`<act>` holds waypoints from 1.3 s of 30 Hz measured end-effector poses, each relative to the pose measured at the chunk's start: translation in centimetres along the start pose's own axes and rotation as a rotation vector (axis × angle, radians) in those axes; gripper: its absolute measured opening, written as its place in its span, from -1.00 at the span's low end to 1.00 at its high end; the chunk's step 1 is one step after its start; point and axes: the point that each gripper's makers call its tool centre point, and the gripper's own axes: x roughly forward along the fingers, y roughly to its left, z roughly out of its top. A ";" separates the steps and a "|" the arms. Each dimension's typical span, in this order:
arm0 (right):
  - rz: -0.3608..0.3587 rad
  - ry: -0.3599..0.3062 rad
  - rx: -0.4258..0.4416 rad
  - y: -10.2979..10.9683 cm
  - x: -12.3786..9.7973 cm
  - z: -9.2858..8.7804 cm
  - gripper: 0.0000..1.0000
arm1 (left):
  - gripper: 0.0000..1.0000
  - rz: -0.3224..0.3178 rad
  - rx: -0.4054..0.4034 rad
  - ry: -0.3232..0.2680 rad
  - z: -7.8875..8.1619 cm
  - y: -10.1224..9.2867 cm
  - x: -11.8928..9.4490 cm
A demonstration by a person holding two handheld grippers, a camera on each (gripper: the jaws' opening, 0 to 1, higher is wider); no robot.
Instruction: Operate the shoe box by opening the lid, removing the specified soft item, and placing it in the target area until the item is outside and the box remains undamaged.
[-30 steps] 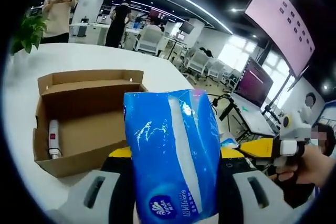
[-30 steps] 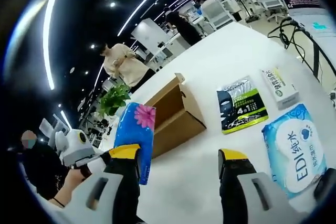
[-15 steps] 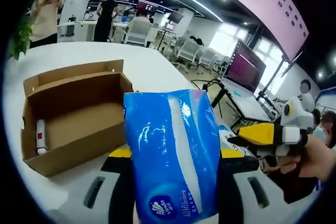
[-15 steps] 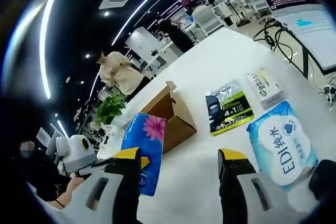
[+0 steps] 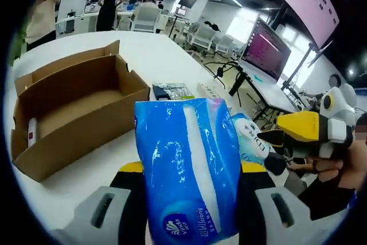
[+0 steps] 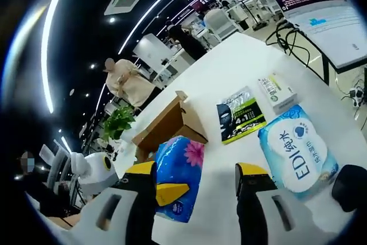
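My left gripper (image 5: 189,167) is shut on a blue soft tissue pack (image 5: 188,167) and holds it above the white table (image 5: 155,61), to the right of the open brown shoe box (image 5: 69,107). A small white item (image 5: 31,132) lies in the box's left end. In the right gripper view the same tissue pack (image 6: 178,185), with a pink flower print, hangs just in front of the shoe box (image 6: 163,127), with the left gripper (image 6: 152,190) clamped on it. My right gripper (image 6: 198,173) stands open and holds nothing; it also enters the left gripper view as the right gripper (image 5: 298,133).
On the table lie a blue-white EDI wipes pack (image 6: 298,153), a black-green packet (image 6: 239,120) and a small white carton (image 6: 277,91). A black object (image 6: 350,186) sits near the right edge. A plant (image 6: 117,121) stands behind the box. People stand far back among desks and chairs.
The left gripper has carried the tissue pack rightward, away from the box and toward the packets on the table. The right gripper stays open.
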 end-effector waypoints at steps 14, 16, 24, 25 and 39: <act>-0.039 0.111 -0.100 -0.4 2.2 -0.6 -0.07 | 0.20 0.067 0.001 0.095 -2.5 -0.4 3.5; -0.049 0.127 -0.126 -0.6 2.5 -0.5 -0.07 | 0.20 0.078 0.010 0.101 -2.7 -0.4 4.0; -0.082 0.185 -0.159 -1.9 3.4 -1.0 -0.10 | 0.20 0.132 0.020 0.137 -3.6 -0.3 6.3; -0.083 0.186 -0.160 -2.0 3.4 -0.9 -0.11 | 0.20 0.133 0.019 0.141 -3.7 -0.4 6.4; -0.111 0.248 -0.199 -3.9 5.2 -1.6 -0.15 | 0.25 0.204 0.035 0.162 -3.3 -0.7 8.0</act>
